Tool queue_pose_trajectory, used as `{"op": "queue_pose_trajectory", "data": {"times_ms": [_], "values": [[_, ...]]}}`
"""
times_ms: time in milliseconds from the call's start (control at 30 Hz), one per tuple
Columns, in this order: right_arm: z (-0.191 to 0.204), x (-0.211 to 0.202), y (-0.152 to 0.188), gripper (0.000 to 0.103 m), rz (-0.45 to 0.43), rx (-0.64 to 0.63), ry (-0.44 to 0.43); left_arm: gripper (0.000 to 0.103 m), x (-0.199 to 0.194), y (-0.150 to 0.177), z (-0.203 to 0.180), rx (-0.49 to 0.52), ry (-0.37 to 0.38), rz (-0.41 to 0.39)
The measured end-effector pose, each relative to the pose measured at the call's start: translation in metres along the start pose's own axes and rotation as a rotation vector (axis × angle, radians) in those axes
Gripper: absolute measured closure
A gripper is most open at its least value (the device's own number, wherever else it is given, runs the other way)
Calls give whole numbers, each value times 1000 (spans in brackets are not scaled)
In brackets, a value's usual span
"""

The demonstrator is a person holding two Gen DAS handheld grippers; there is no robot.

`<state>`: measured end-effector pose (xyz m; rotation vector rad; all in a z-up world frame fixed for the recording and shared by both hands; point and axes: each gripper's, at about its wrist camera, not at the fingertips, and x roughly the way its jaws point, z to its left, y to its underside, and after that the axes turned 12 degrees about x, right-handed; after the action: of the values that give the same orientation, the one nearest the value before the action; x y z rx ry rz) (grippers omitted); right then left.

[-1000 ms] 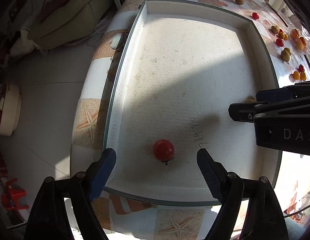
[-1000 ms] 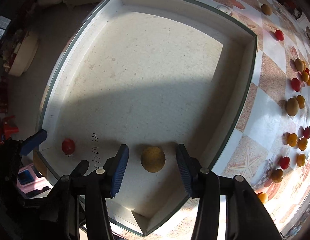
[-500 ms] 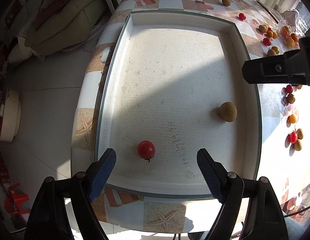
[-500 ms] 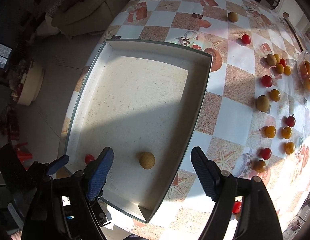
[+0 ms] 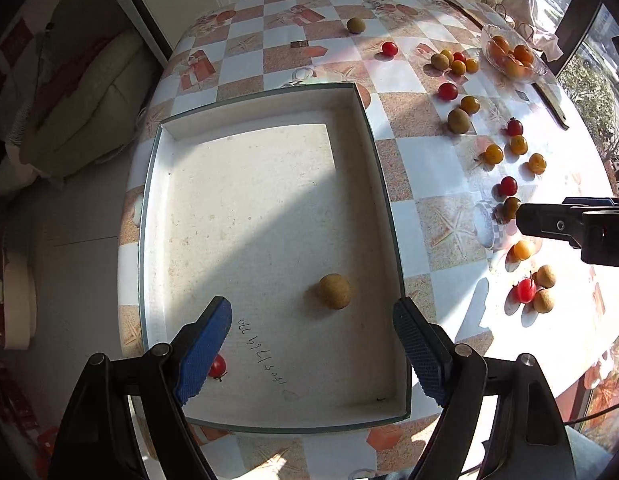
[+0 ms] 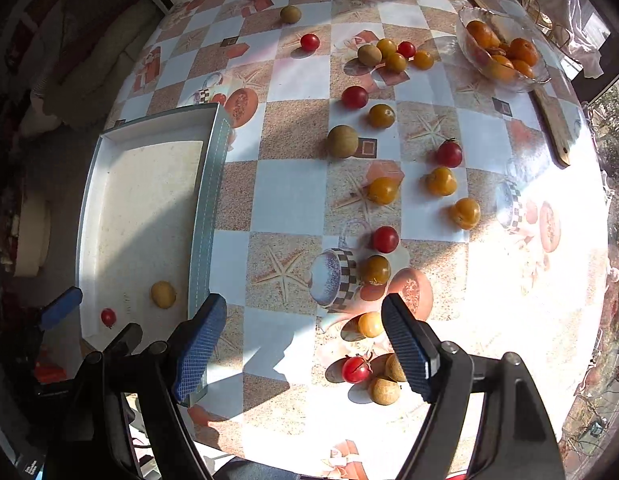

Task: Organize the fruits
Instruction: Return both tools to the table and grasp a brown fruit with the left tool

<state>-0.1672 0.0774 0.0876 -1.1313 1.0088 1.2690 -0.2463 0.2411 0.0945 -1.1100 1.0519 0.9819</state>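
A white tray [image 5: 269, 128] holds a tan round fruit [image 5: 334, 291] and a red cherry tomato [image 5: 217, 368], partly hidden behind my left finger. My left gripper [image 5: 311, 344] is open and empty above the tray's near end. In the right wrist view the tray [image 6: 207, 200] is at the left with the tan fruit [image 6: 163, 294] and tomato [image 6: 108, 316] inside. My right gripper [image 6: 301, 344] is open and empty above the table, right of the tray. A yellow tomato [image 6: 370, 324], a red tomato [image 6: 355, 369] and a tan fruit [image 6: 384, 391] lie near its right finger.
Several red and yellow tomatoes and tan fruits lie scattered over the checkered tablecloth [image 6: 289, 204]. A glass bowl of oranges [image 6: 499, 54] stands at the far right, beside a wooden stick [image 6: 553, 124]. The right gripper's side shows in the left wrist view [image 5: 573, 226]. A sofa [image 5: 89, 104] is left.
Both grippers have lifted and pulled back from the tray, leaving the tomato and tan fruit inside. The right gripper has swung right, over the scattered fruit on the table.
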Motion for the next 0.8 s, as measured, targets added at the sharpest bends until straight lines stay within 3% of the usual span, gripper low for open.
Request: {"op": "queue_pose_trajectory", "data": {"times_ms": [233, 467, 800], "values": [[-75, 3, 11, 20, 21, 133, 62, 19, 6, -35, -35, 67, 36, -10], [-119, 5, 1, 20, 7, 196, 81, 19, 22, -86, -61, 80, 61, -15], [-128, 17, -27, 20, -1, 175, 66, 19, 69, -153, -70, 25, 81, 3]]}}
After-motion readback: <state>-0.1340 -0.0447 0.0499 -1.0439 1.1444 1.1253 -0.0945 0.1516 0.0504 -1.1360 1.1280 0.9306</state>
